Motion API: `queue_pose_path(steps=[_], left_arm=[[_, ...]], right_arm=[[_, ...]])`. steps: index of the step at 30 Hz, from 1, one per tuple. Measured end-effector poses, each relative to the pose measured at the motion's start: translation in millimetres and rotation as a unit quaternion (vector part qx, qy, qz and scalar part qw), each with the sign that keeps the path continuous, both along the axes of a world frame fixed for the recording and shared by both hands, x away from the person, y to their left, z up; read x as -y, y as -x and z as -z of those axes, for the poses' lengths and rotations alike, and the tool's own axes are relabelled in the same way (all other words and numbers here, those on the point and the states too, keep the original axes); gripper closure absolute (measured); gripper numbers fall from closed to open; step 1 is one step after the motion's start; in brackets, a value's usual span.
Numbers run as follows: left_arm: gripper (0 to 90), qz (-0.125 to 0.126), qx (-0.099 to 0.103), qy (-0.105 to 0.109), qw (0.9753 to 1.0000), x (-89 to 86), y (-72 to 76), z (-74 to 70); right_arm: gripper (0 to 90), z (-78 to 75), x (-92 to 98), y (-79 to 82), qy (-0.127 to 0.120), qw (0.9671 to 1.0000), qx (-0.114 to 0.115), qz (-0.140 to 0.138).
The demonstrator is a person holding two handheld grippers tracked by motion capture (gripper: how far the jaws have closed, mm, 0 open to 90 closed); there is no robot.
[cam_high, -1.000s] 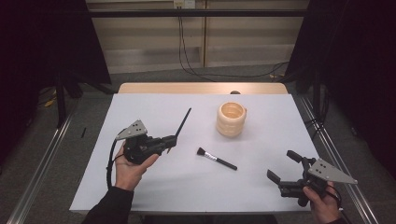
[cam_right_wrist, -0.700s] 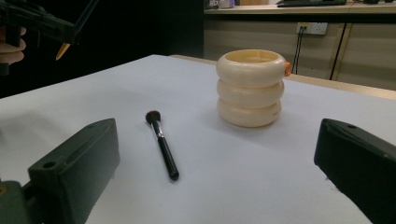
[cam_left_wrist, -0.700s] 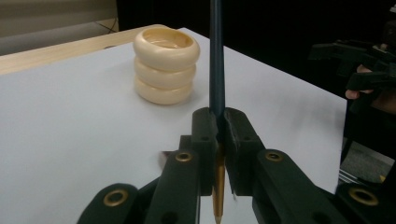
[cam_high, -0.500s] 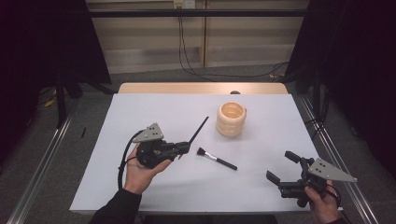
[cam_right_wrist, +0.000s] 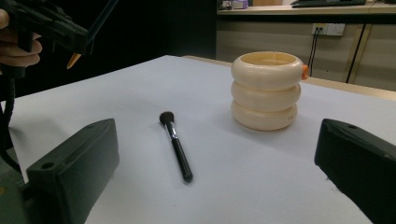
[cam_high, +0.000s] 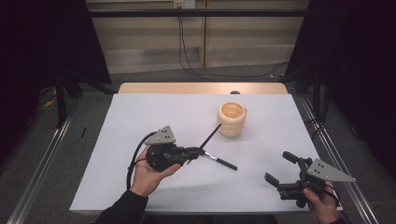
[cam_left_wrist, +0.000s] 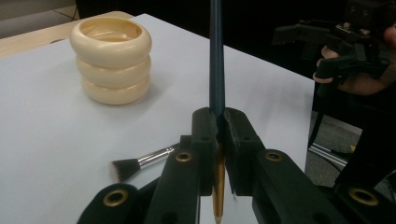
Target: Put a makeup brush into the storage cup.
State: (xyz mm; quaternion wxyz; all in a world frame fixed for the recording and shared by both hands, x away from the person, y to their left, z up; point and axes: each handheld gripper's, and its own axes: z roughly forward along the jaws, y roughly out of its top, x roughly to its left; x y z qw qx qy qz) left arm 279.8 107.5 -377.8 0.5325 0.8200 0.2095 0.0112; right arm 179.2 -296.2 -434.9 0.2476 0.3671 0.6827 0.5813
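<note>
Clamping a long dark-blue pencil [cam_left_wrist: 216, 60] between its closed jaws, the left gripper [cam_high: 195, 151] hangs above the white table [cam_high: 140, 116], pencil slanting toward the cream ribbed three-ring holder [cam_high: 231, 119]. A black-handled makeup brush [cam_right_wrist: 176, 146] lies flat just beside it. The right gripper [cam_high: 280, 171] rests near the table's corner, jaws spread and holding nothing.

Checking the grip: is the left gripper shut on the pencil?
Shut: the left gripper's jaws press both sides of the dark pencil.

left gripper [cam_high: 198, 150] clamped, right gripper [cam_high: 281, 168] agape
</note>
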Motion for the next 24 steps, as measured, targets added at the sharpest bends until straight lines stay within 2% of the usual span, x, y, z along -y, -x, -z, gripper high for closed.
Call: queue_pose_path(steps=[1, 4, 7, 8, 10, 11, 13, 18, 21, 23, 24], left_arm=[[83.4, 0.003, -0.005, -0.002, 1.0000, 1.2, 0.7, -0.6], [83.4, 0.020, -0.002, -0.017, 0.9997, 4.9, 5.8, -4.1], [83.4, 0.024, -0.002, -0.022, 0.9995, 7.2, 8.8, -7.5], [83.4, 0.028, -0.001, -0.025, 0.9993, 8.3, 9.2, -7.5], [83.4, 0.033, -0.005, -0.035, 0.9988, 11.1, 9.6, -5.7], [83.4, 0.036, -0.007, -0.033, 0.9988, 12.4, 9.6, -4.4], [83.4, 0.041, -0.010, -0.047, 0.9980, 14.2, 9.3, -3.2], [83.4, 0.047, -0.014, -0.061, 0.9969, 16.4, 7.8, -4.4], [83.4, 0.046, -0.015, -0.073, 0.9962, 17.4, 5.5, -5.7], [83.4, 0.048, -0.018, -0.075, 0.9958, 17.9, 4.7, -5.0], [83.4, 0.051, -0.020, -0.081, 0.9952, 18.1, 5.2, -4.7]], right_arm=[[0.0, 0.3, -0.2, 0.0, 0.000, 1.0000, 0.001, 0.001], [0.0, 1.0, -1.2, -0.9, 0.000, 1.0000, -0.008, 0.004], [0.0, 0.9, -3.6, -1.9, -0.003, 0.9998, -0.018, 0.004], [0.0, 0.9, -4.1, -2.1, 0.003, 0.9999, -0.016, 0.002], [0.0, 0.1, -6.4, -2.3, -0.003, 0.9998, -0.018, 0.003], [0.0, -1.0, -7.4, -2.2, -0.002, 0.9998, -0.018, 0.001], [0.0, -2.2, -9.8, -1.7, -0.003, 0.9998, -0.018, 0.002], [0.6, -6.8, -14.3, -3.1, 0.006, 0.9991, -0.031, -0.026], [2.7, -11.9, -16.6, -5.7, 0.017, 0.9971, -0.053, -0.052], [3.1, -15.5, -20.0, -8.5, 0.032, 0.9949, -0.060, -0.074], [3.0, -16.0, -21.6, -8.8, 0.035, 0.9946, -0.060, -0.077]])
